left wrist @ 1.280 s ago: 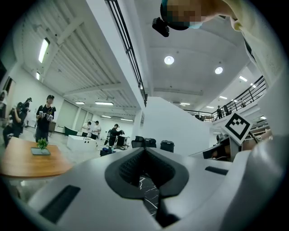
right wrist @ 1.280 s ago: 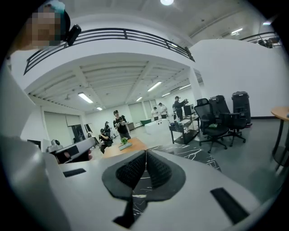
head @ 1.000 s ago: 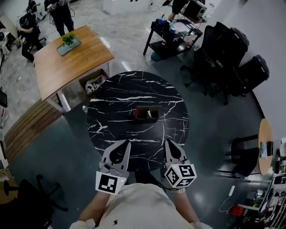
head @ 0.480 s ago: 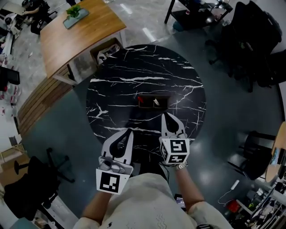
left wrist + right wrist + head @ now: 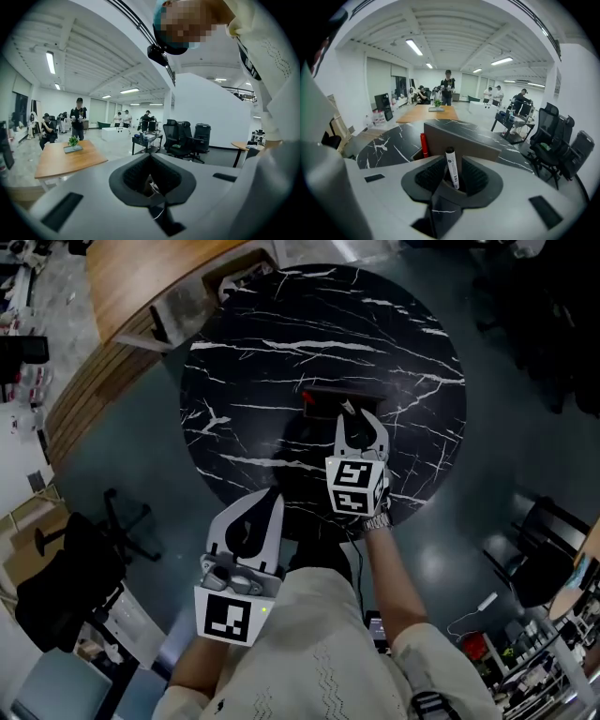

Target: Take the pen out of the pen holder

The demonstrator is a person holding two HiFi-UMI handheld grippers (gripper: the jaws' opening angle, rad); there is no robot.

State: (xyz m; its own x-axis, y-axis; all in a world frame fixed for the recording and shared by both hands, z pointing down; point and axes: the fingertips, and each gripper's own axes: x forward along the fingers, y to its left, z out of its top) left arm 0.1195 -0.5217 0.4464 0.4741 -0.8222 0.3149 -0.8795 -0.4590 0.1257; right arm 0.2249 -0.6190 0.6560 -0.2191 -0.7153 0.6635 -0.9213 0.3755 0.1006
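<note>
Bare surface rings the pen holder, open to any approach. Ahead of the right gripper its wall blocks the way (a red pen stands left); a white pen occupies the gap between the fingers.

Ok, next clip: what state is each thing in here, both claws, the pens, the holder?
Left claw: shut, empty.
Right claw: open, at the holder, around the white pen.
White pen: near upright between the pads, apparently not clamped yet.
Red pen: standing at one end of the holder.
Pen holder: upright on the table.
</note>
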